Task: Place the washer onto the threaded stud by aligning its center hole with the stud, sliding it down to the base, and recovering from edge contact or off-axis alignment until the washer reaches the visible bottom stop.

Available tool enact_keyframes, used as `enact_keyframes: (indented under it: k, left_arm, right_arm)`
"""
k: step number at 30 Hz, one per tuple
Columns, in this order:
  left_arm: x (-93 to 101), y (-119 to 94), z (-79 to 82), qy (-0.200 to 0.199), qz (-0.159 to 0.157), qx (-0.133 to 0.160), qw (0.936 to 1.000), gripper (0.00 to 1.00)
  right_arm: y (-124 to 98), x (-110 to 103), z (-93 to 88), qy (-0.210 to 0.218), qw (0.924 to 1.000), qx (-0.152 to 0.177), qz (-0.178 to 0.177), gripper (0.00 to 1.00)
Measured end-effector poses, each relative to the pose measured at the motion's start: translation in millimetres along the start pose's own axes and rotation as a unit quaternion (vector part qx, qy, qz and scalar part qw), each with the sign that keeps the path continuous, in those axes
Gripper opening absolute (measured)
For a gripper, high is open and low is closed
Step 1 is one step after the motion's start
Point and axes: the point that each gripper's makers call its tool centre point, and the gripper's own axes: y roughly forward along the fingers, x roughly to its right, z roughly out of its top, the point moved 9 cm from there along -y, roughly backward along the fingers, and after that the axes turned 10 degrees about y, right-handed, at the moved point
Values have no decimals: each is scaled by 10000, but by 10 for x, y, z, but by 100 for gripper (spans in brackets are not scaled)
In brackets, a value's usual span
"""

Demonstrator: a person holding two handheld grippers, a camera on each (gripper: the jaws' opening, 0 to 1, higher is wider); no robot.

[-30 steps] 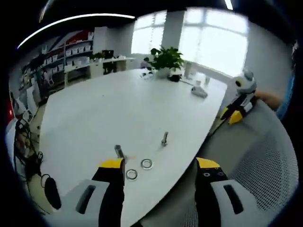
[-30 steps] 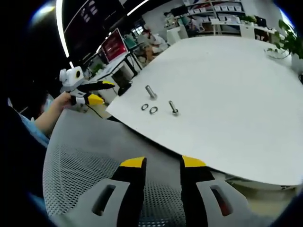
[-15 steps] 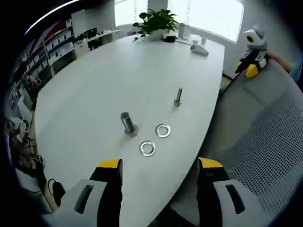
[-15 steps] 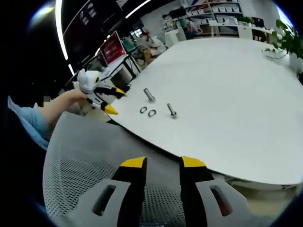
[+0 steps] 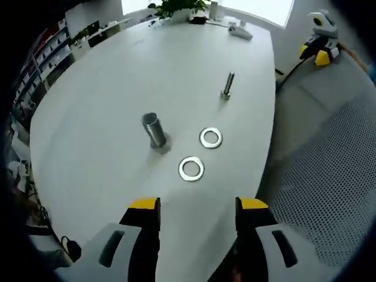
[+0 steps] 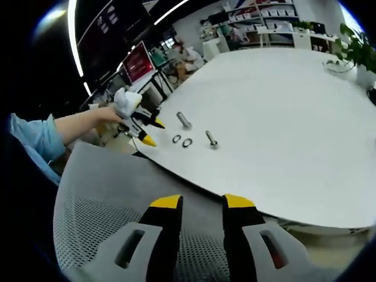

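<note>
The left gripper view looks down close over the table [image 5: 106,76] edge — the right gripper view sees the same washers [image 6: 182,141] from farther back.

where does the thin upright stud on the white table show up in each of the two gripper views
Left gripper view: the thin stud stands right of centre in the upper part, beyond the two washers.
Right gripper view: the same stud sits just left of centre, right of the washers.
Shared landmark: the thick stud.
</note>
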Motion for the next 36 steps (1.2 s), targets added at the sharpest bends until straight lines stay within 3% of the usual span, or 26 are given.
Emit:
enact_keyframes:
  k: [4, 8, 10, 11, 21, 25, 36]
  left_arm:
    - [-54, 117, -44, 245, -81, -500, 9984, 49]
    - [-66, 192, -62, 447, -54, -756, 9961, 47]
    - [-60, 197, -94, 612, -22, -980, 9933, 46]
    - [-81, 217, -48, 657, 32, -955, 9933, 46]
    - [-79, 264, 74, 537, -46, -1653, 9848, 47]
    - [-78, 257, 66, 524, -49, -1680, 9844, 48]
    - [-116, 232, 9, 601, -34, -1316, 9895, 52]
  right_arm:
    - [-49, 40, 19, 77, 9991, 261, -322, 27]
    - [-37, 39, -12, 96, 9995, 66, -280, 27]
    - [-39, 41, -11, 99, 9994, 82, -311, 27]
    - [-40, 42, -9, 125, 9994, 107, -299, 27]
    - [-34, 45, -15, 167, 9995, 54, -268, 27]
    - [-32, 43, -4, 146, 9996, 77, -239, 27]
    - [-29, 42, 7, 138, 9997, 110, -191, 27]
